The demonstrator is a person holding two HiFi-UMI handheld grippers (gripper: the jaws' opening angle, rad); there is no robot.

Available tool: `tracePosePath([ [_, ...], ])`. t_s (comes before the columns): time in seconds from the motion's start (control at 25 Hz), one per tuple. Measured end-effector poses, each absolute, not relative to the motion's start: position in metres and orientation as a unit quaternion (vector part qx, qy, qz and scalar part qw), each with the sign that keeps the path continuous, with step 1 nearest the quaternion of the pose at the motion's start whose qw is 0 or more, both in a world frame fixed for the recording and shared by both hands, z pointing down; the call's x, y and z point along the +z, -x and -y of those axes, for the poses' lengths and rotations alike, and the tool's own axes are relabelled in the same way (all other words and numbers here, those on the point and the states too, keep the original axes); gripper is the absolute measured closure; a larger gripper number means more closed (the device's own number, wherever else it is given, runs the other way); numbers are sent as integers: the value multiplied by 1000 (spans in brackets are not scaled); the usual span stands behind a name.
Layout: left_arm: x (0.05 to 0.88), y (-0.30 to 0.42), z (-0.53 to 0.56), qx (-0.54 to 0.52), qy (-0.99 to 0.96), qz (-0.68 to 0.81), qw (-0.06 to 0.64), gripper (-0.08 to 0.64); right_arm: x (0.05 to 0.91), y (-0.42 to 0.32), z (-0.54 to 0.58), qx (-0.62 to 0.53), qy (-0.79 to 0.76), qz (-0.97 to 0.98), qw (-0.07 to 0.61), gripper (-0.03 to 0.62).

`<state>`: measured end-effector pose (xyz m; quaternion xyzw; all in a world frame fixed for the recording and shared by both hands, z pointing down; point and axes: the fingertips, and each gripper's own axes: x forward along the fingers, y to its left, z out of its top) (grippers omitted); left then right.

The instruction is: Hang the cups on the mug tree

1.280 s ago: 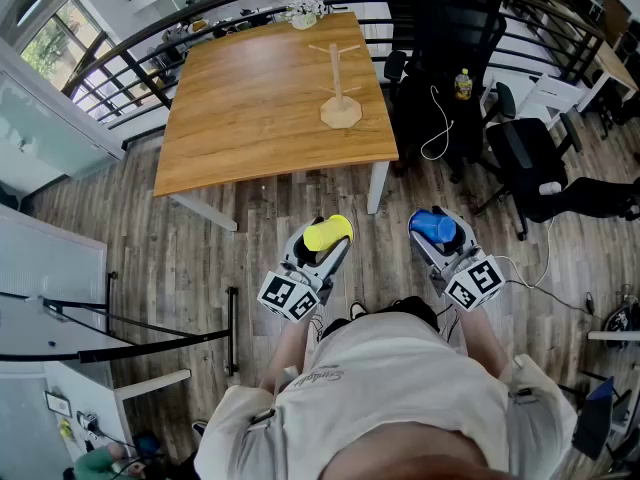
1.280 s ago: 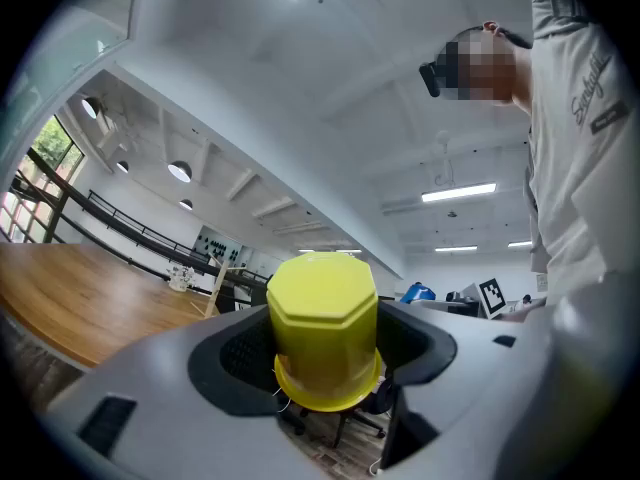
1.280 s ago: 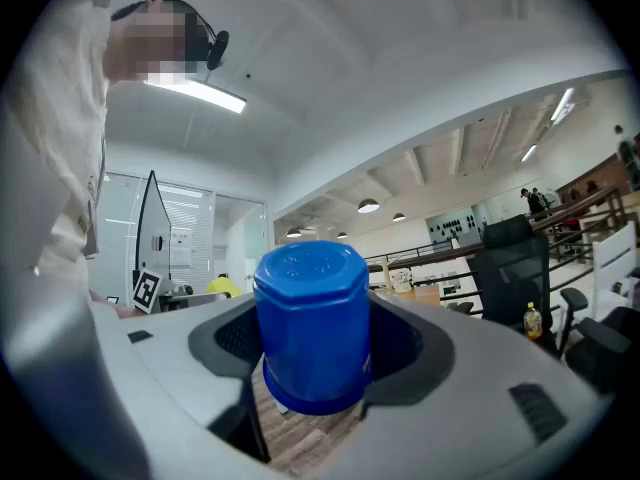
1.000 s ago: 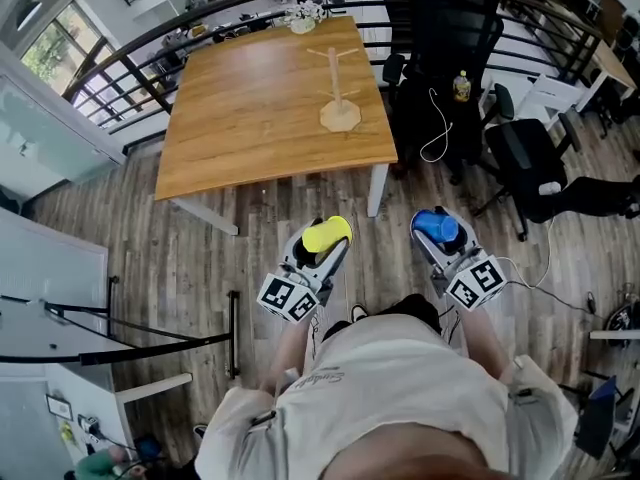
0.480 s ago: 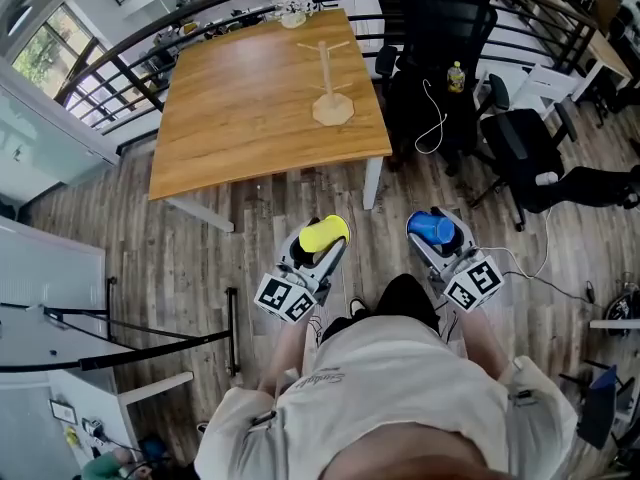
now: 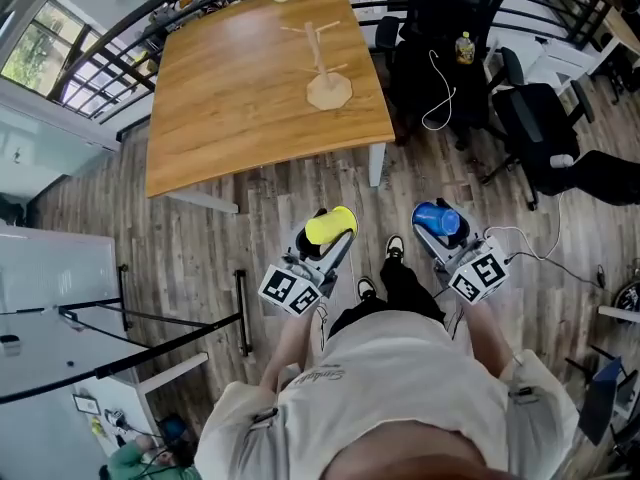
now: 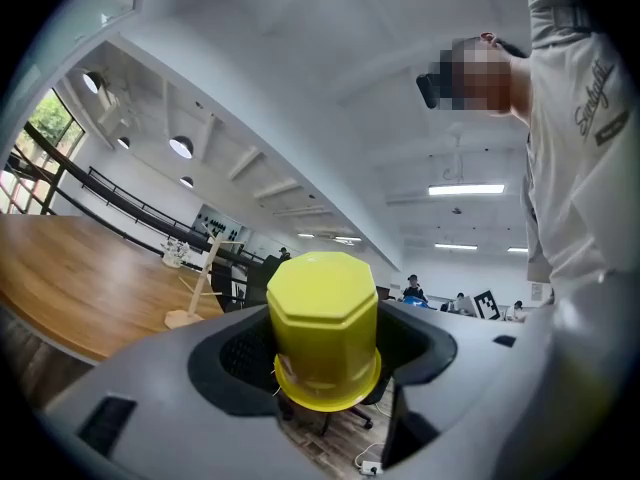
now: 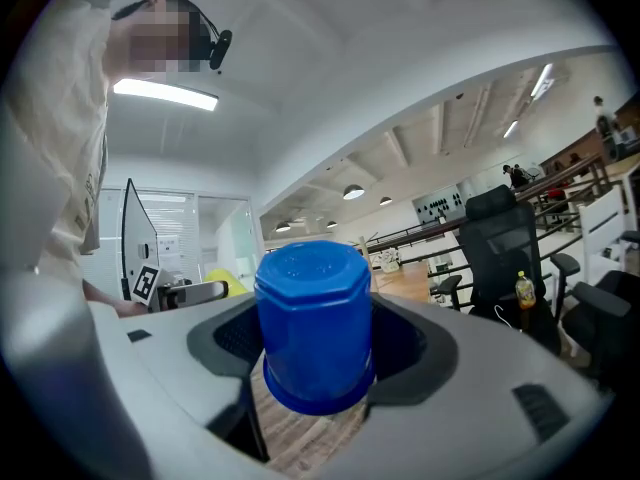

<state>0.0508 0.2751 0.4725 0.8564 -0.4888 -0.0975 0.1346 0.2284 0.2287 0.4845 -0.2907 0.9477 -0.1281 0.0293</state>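
Left gripper (image 6: pixel 322 240) is clamping a yellow plastic cup with an eight-sided base (image 6: pixel 333 224), jaws closed on its sides and the closed base pointing forward, away from the person. It is hanging over the wood-plank floor (image 6: pixel 200 258), well short of the wooden bench (image 6: pixel 230 98). On the bench's right half, near the front edge, a pale wooden mug tree (image 6: pixel 327 90) is standing upright with bare pegs. Right gripper (image 6: pixel 445 236) is gripping a matching blue plastic cup (image 6: pixel 437 218) the same way, beside the yellow one but apart from it. Judging from this, the step in hand is carrying both cups to the bench; doing it well probably means stopping square to the front edge and bringing in one cup at a time, since both pegs are rising from one thin post. No handle is showing in any view, so how a cup will catch a peg cannot be told. Black office chairs (image 6: pixel 450 28) and a trailing white cable (image 6: pixel 436 93) are crowding the bench's right edge; the floor in front is offering the freer approach.
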Motion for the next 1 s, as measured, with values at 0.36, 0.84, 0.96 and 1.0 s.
tracePosePath([
  [0.36,437,-35,-195,-102,-852,501,116,260,463,-197,-132,-112,252,-959,69,305],
  [0.84,422,-22,-141,-123,-819,550,110,259,469,-171,-56,-101,175,-978,56,305],
  [0.96,437,-22,-141,-113,-812,558,132,259,475,-167,-52,-114,171,-977,56,305],
  [1.0,439,-21,-139,-111,-810,559,136,259,479,-166,-50,-119,172,-976,54,305],
])
